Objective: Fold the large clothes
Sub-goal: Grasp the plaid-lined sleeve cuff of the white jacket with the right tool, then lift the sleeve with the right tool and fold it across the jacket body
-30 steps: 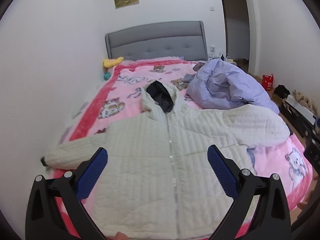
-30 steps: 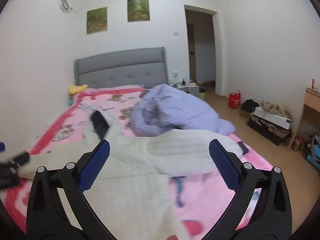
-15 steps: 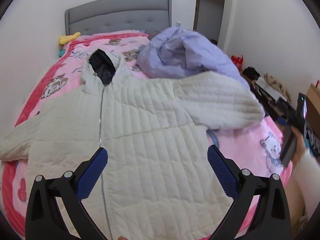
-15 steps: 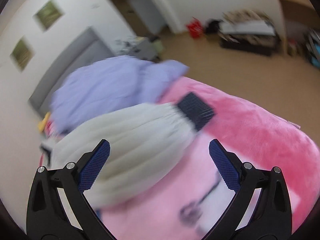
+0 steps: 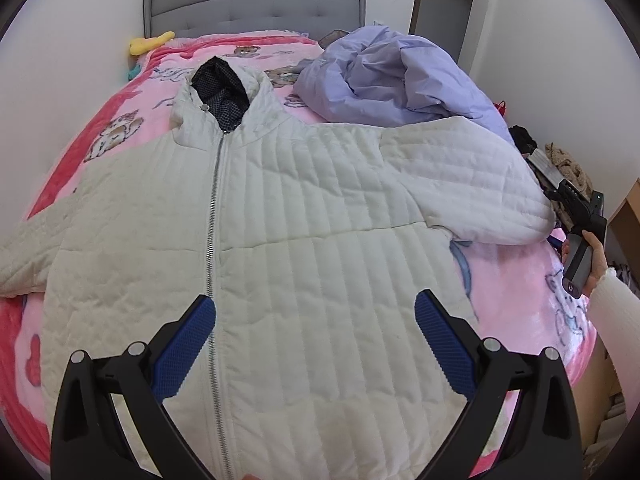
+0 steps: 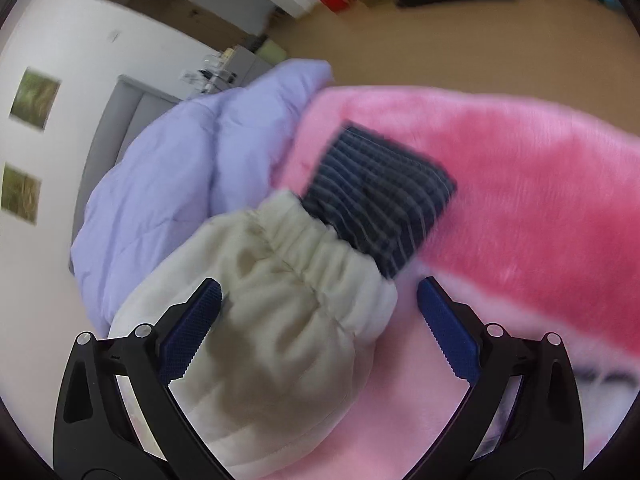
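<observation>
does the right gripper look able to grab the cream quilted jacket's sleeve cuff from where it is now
Probably yes. The right gripper is open, with the cream quilted jacket's gathered sleeve cuff lying right between its blue fingers; nothing covers it.

Quilted matt cloth jacket [image 5: 304, 216] — metal zipper [image 5: 212, 216], fleecy pink blanket [image 6: 520, 200], ribbed knit cuff [image 6: 380, 196]

White walls [image 5: 72, 32] surround a bed with a grey tufted headboard [image 5: 256, 4]; two green pictures [image 6: 28, 144] hang above, beside a brown floor [image 6: 460, 48].
</observation>
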Demonstrator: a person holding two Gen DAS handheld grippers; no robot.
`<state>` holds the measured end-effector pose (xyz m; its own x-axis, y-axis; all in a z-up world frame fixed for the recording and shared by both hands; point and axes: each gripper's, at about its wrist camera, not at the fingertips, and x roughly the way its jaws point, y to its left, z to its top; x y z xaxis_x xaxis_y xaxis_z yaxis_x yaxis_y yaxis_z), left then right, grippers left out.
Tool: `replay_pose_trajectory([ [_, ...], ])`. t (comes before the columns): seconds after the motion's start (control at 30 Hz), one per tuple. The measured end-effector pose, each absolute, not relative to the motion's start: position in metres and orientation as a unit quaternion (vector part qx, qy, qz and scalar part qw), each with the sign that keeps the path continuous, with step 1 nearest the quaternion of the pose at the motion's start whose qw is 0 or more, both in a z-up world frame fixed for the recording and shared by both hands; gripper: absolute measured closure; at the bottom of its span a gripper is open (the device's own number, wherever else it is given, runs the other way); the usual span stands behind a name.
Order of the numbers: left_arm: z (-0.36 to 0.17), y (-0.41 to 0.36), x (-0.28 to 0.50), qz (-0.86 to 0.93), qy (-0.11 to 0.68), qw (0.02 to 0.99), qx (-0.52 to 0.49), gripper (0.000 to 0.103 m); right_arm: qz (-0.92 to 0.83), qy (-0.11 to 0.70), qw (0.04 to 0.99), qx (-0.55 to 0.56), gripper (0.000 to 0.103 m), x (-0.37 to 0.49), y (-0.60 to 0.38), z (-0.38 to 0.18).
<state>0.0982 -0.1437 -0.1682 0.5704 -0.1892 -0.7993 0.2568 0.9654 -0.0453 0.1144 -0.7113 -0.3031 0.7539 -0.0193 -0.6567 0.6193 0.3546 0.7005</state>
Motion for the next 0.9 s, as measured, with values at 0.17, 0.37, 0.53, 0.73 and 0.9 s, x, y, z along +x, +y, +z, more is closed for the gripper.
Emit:
replay_pose_trajectory([
  [0.17,-0.167,-0.141,0.097,-0.128,0.444,0.886,0.040,0.005,-0.217,0.257,0.762,0.553,0.040,0.113,-0.712,-0.307],
  [0.37,-0.165,-0.134,0.099,-0.125,0.445,0.886,0.041,0.005,-0.198,0.242,0.768,0.559,0.070,0.109,-0.706,-0.298],
  [0.53,-0.161,-0.126,0.100,-0.121,0.423,0.896,0.049,0.005,-0.179,0.186,0.835,0.486,0.072,0.089,-0.682,-0.244],
  [0.73,-0.168,-0.108,0.112,-0.112,0.385,0.914,0.060,0.005,-0.089,0.112,0.932,0.334,0.073,0.077,-0.600,-0.114],
  [0.9,-0.178,-0.070,0.112,-0.098,0.374,0.921,0.052,0.005,0.038,0.092,0.966,0.239,0.073,0.098,-0.481,-0.025],
])
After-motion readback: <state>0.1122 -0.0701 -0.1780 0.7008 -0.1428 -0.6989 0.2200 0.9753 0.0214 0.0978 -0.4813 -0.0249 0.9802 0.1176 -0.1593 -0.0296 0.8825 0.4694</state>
